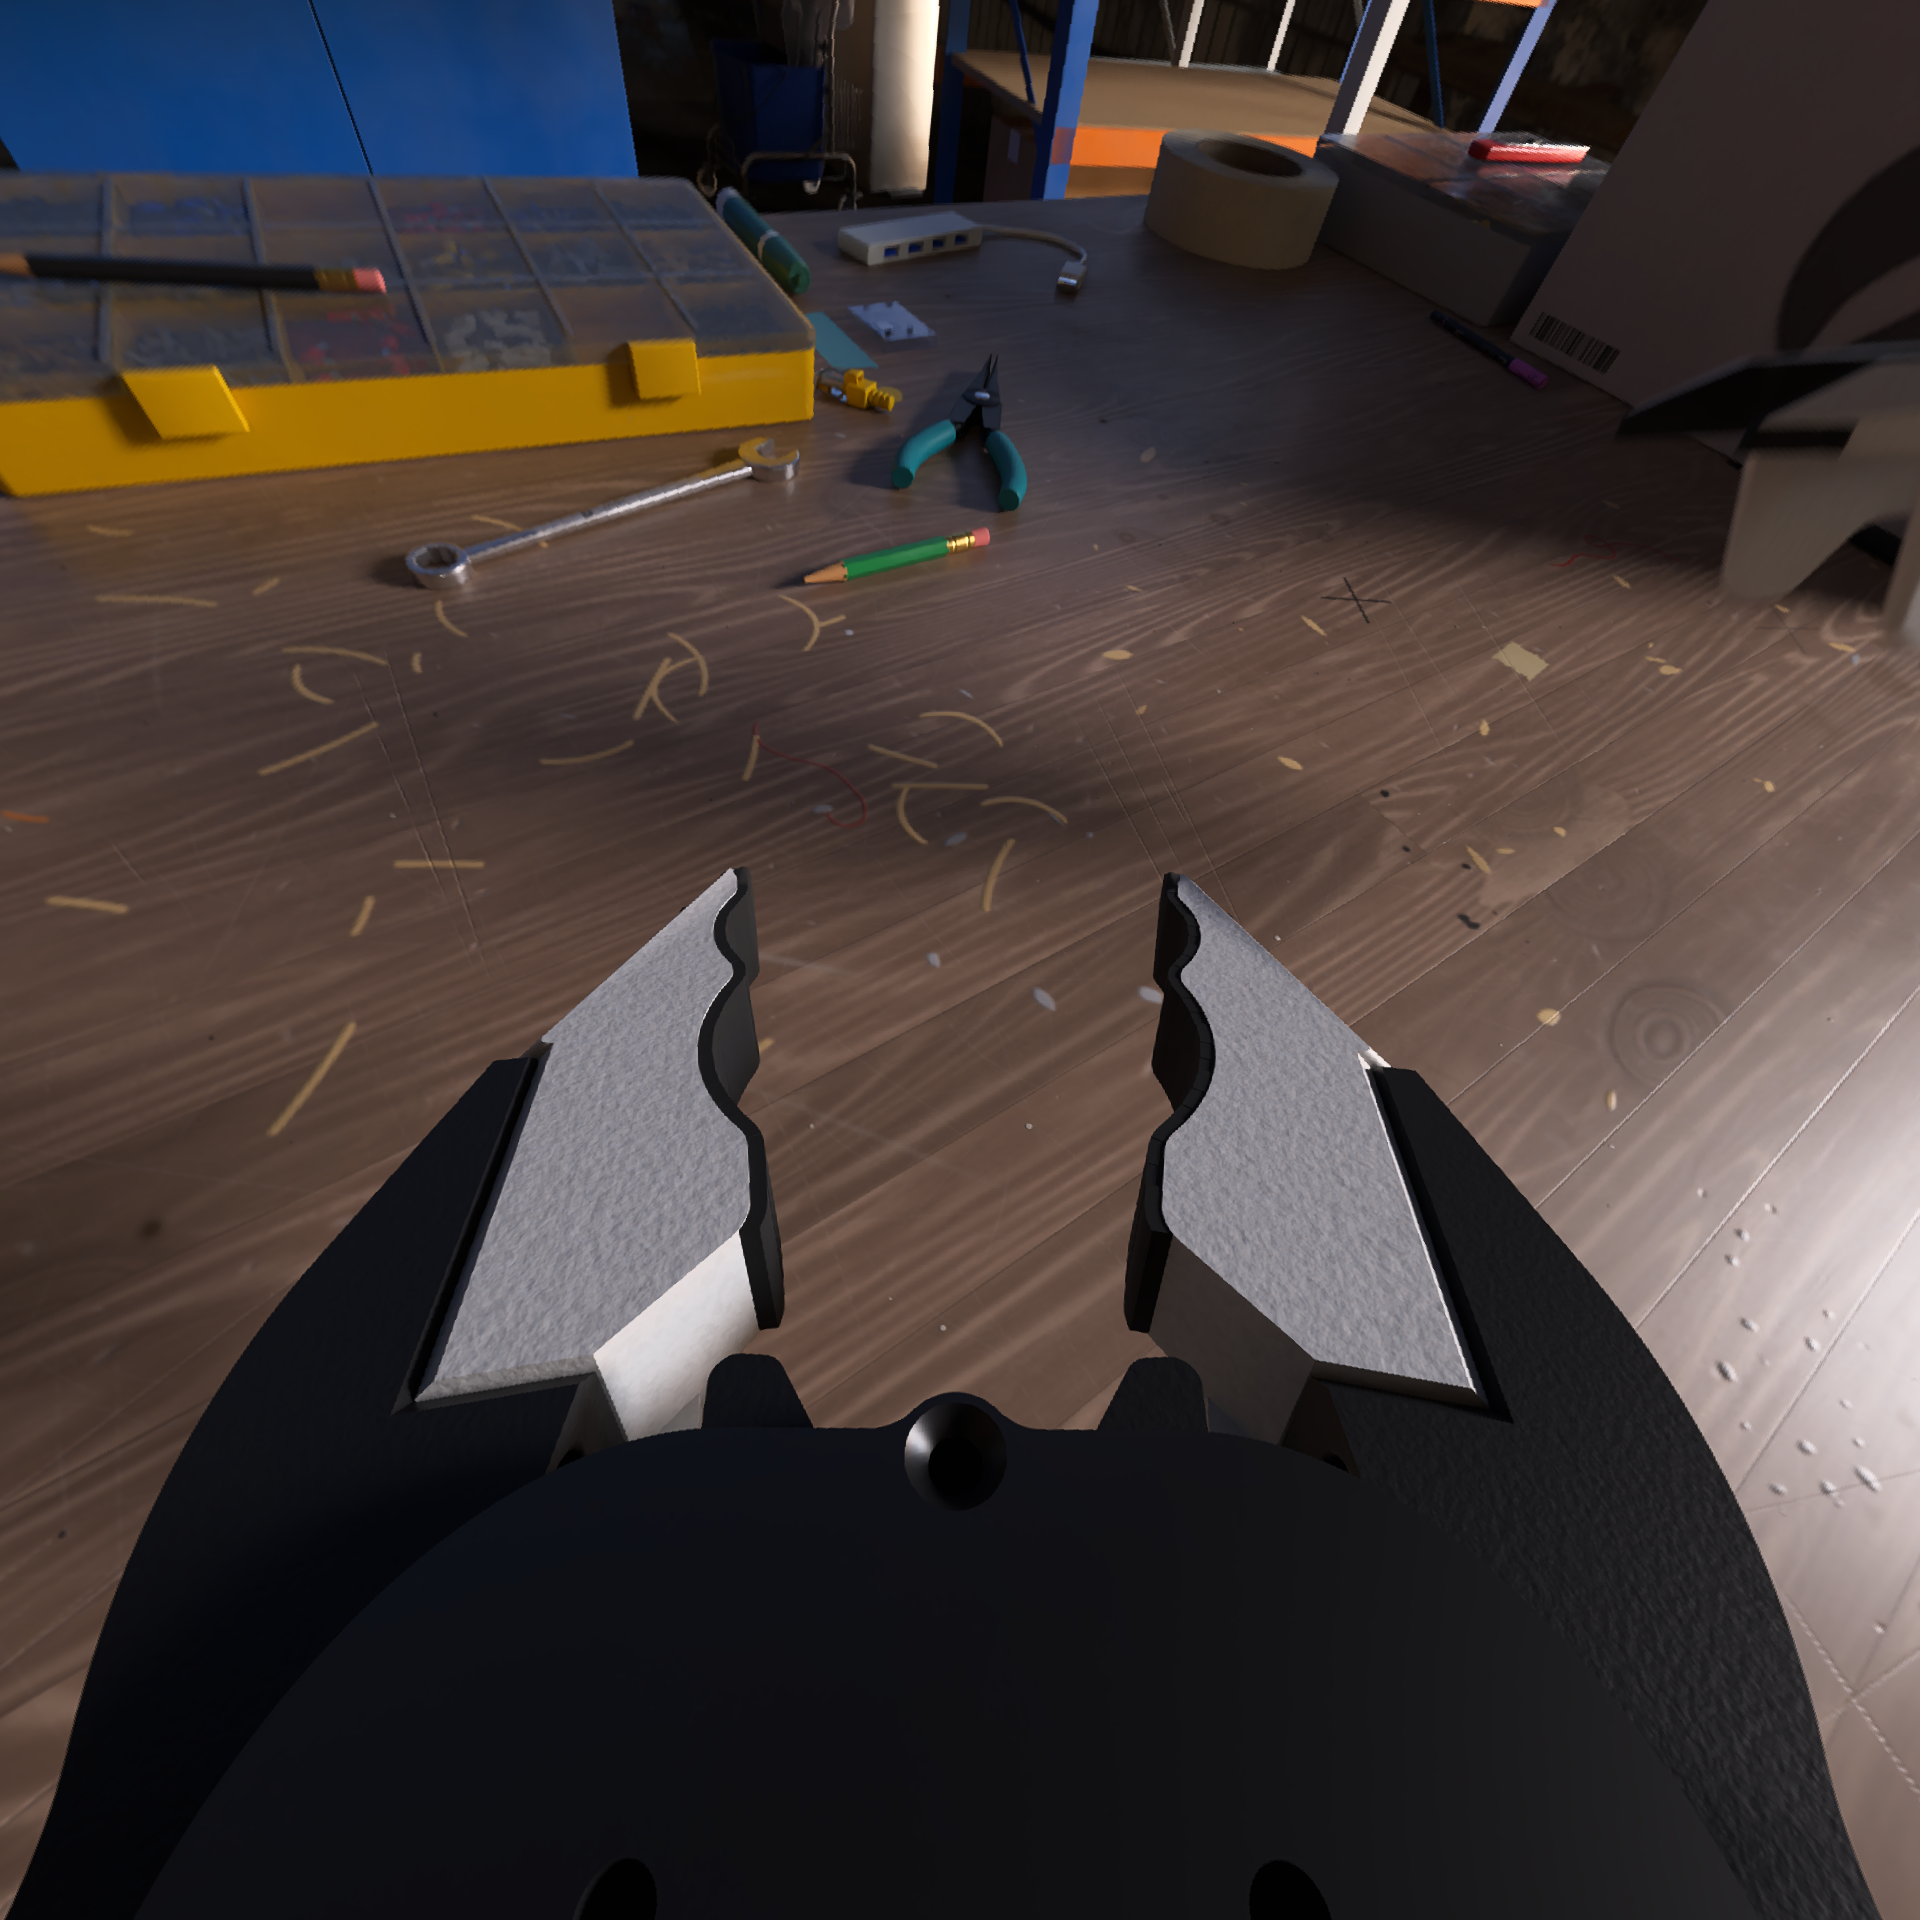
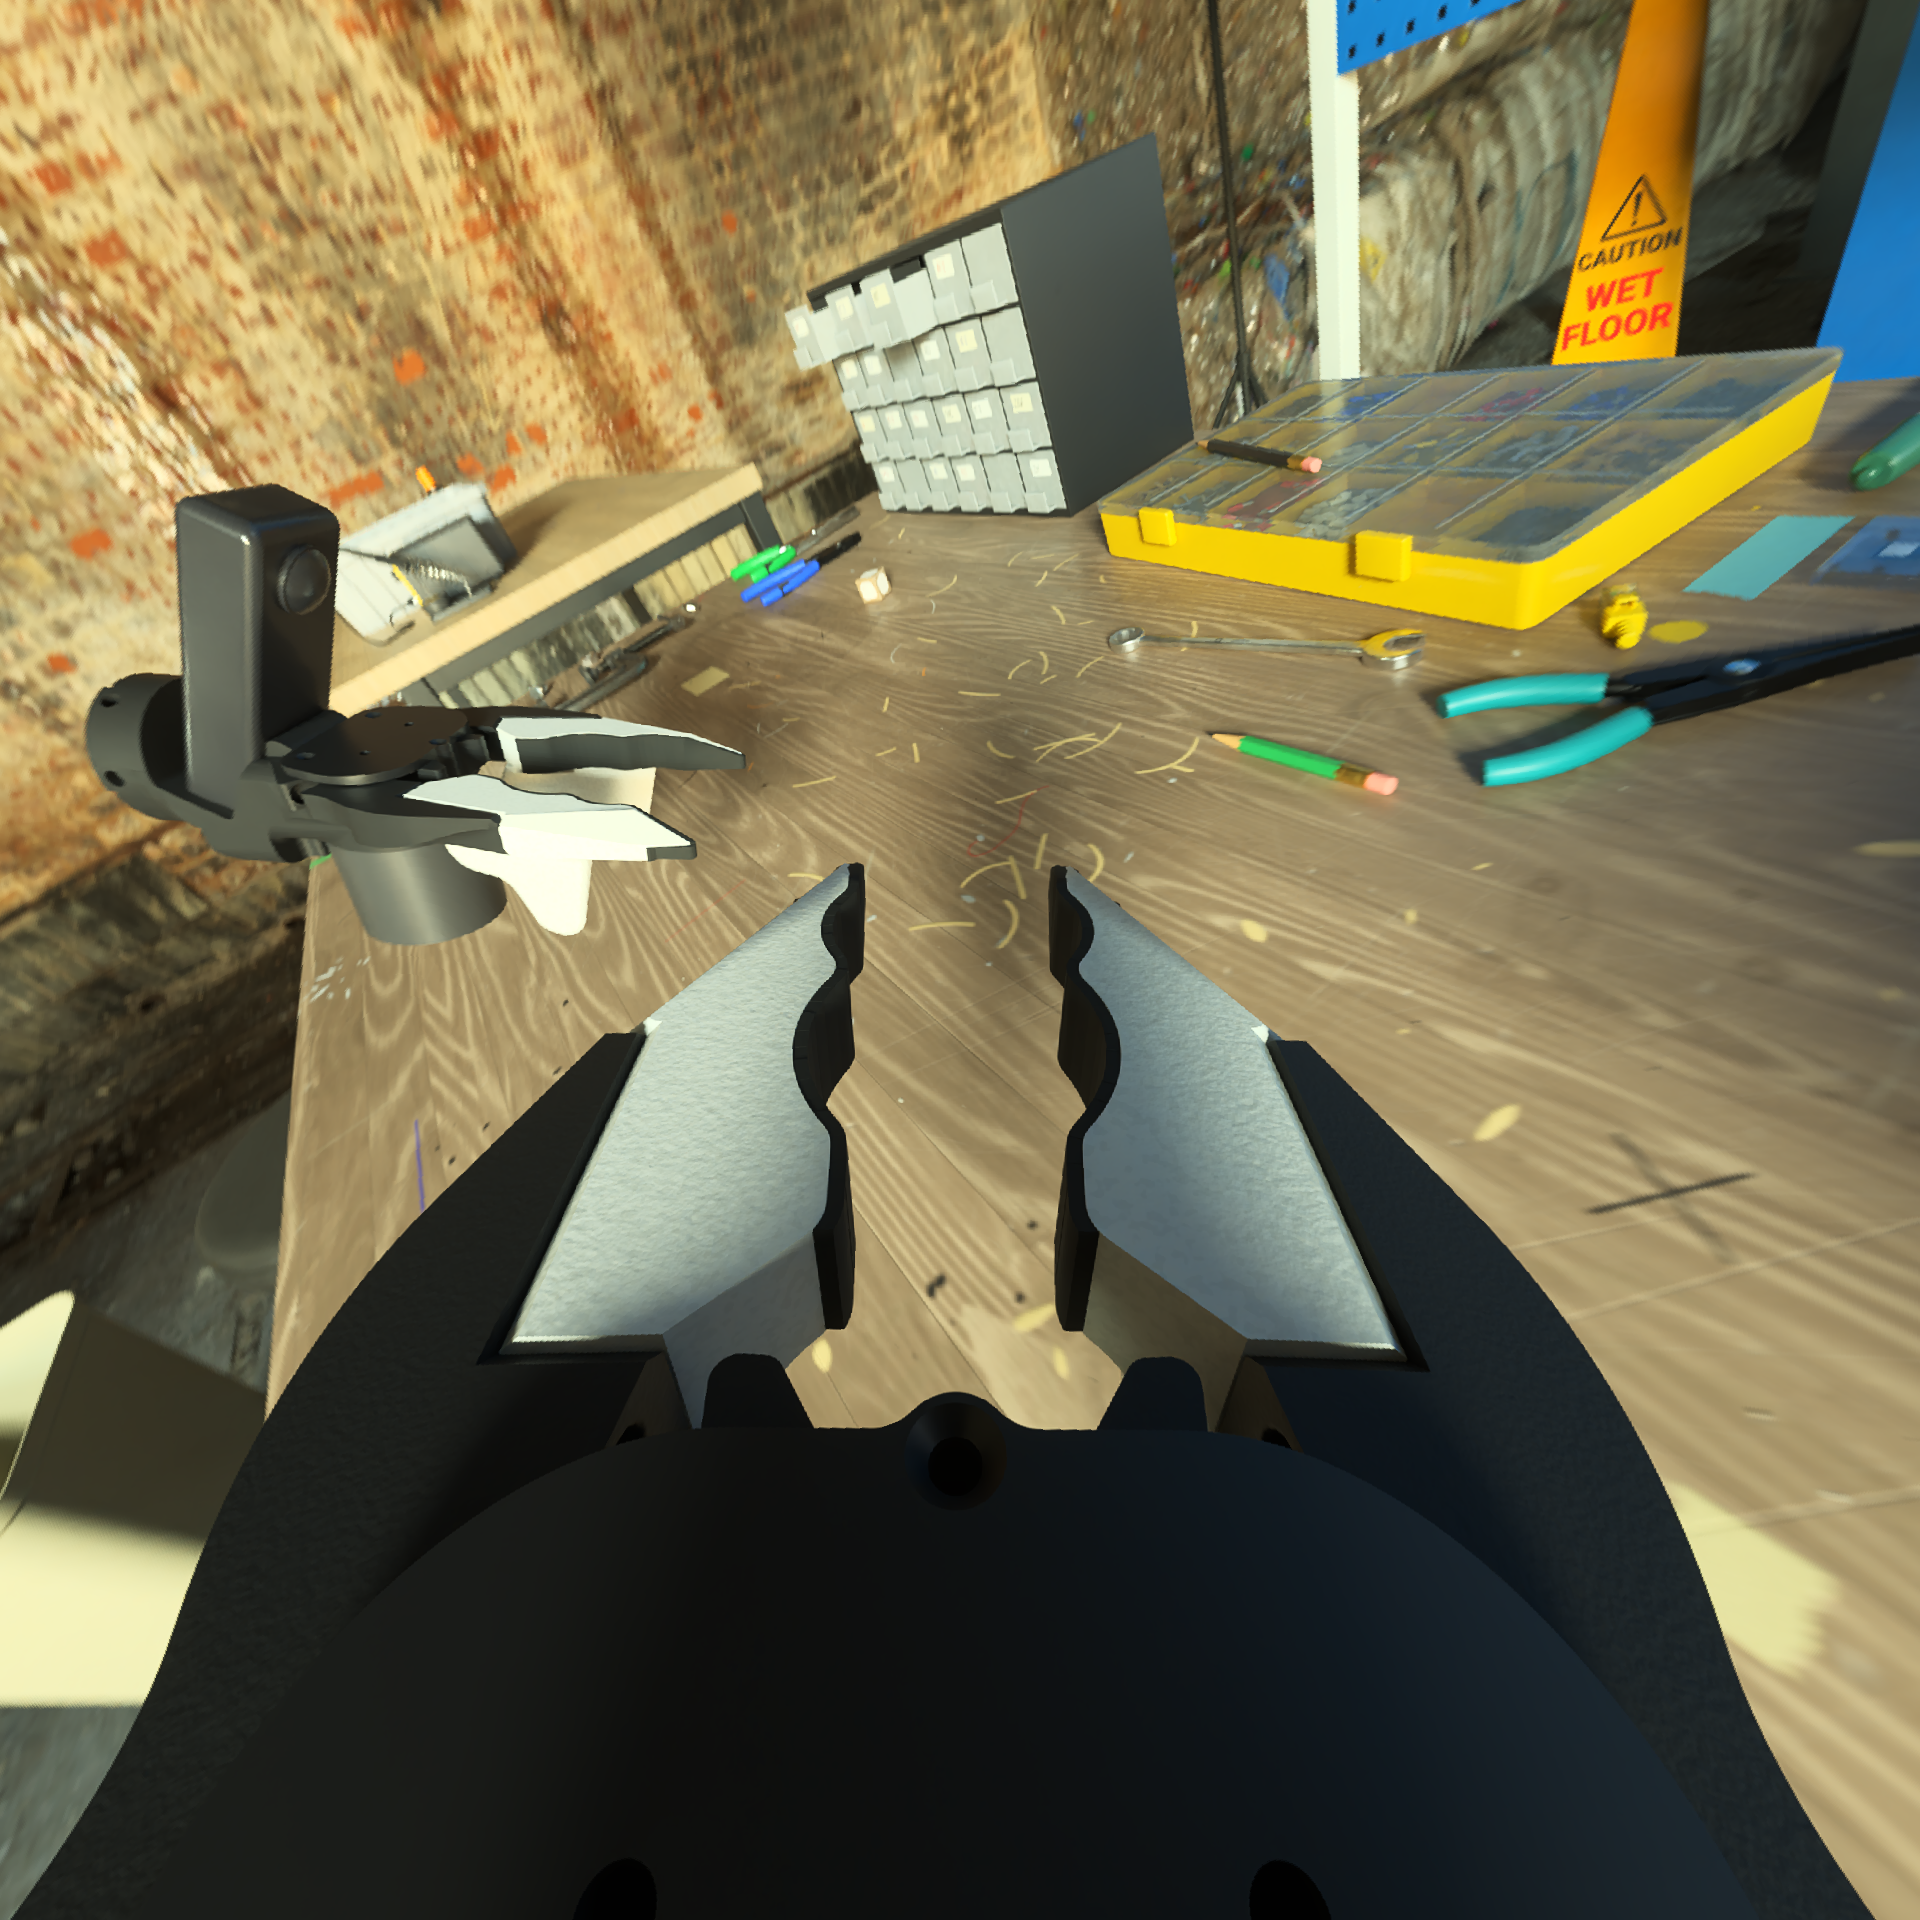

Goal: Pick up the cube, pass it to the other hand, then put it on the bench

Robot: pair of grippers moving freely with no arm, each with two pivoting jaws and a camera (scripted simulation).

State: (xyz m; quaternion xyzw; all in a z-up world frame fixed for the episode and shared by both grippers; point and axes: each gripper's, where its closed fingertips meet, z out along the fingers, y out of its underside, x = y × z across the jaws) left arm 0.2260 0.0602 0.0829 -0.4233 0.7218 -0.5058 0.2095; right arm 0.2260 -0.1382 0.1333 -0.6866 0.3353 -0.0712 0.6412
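Right wrist view has the right gripper (image 2: 956, 883) nearest, jaws apart with nothing between them, over bare bench (image 2: 1351, 1039). The left gripper (image 1: 956, 883), seen in its own view, is spread wide and equally empty; from the right it shows at mid-left (image 2: 717, 805), above the bench's edge.

The cube (image 2: 873, 584) sits far off on the bench, a small pale block just beside the blue and green markers (image 2: 777, 577), well apart from both grippers. The left wrist view does not show it at all.

Risks, as I judge them: the reach is long and the cube small, so a slightly off-centre close could tip or skid it into the markers. Loose shavings underfoot may help it slide. The handover would then ask two jaws to share one tiny block; a release before the second grip is firm would drop it.

Containers: the yellow case (image 2: 1455, 582), lid shut, holds small parts in compartments, too blurred to name; a pencil (image 2: 1257, 455) lies on its lid. Farther back, the grey drawer cabinet (image 2: 997, 384) has its drawers closed, contents hidden.
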